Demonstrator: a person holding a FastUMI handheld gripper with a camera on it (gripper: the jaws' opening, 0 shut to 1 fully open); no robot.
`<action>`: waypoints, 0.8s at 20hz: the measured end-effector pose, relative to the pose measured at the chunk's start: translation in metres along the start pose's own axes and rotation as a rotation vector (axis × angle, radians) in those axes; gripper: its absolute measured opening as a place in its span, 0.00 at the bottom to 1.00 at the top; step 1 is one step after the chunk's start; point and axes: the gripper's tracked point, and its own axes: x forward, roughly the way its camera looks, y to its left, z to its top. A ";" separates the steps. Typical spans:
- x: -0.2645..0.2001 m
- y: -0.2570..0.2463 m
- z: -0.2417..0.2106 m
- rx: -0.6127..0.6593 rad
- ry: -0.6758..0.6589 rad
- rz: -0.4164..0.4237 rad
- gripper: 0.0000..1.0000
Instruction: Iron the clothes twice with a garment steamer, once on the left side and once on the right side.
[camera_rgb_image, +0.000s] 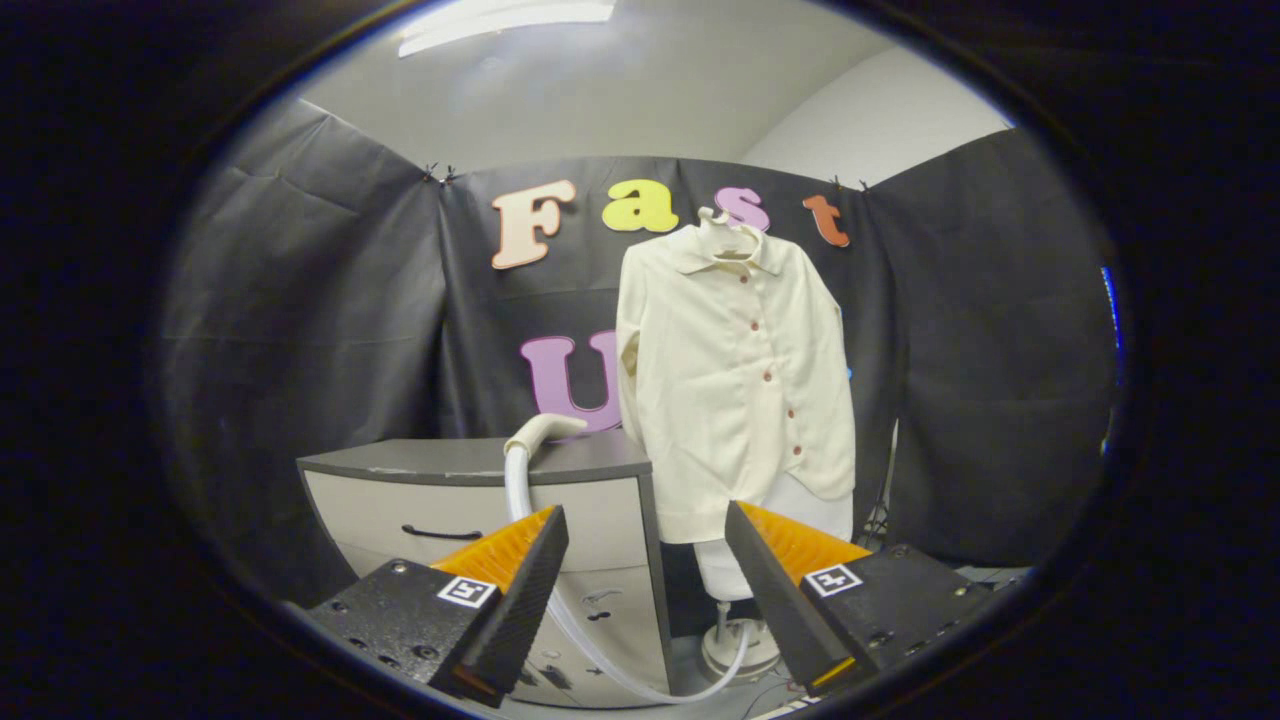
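A cream button-up shirt (735, 380) hangs on a hanger against the back wall, well beyond my fingers and slightly to their right. The white steamer head (545, 430) lies on top of a grey drawer cabinet (470, 462), ahead of my left finger. Its pale hose (520, 500) drops down the cabinet front, passes behind my left finger and curves across the floor to the steamer's round white base (738, 645) under the shirt. My gripper (645, 525) is open, its fingers wide apart with nothing between them, some distance short of the steamer head.
The cabinet has drawers with dark handles (440, 533) and stands left of the shirt. Black cloth walls close in the back and both sides. Cables (880, 520) lie on the floor at the right near the shirt.
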 end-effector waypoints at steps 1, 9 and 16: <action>0.004 -0.002 0.004 -0.007 -0.001 -0.005 0.96; 0.066 0.026 0.045 -0.030 0.037 0.052 0.96; 0.128 0.095 0.066 -0.090 0.097 0.176 0.97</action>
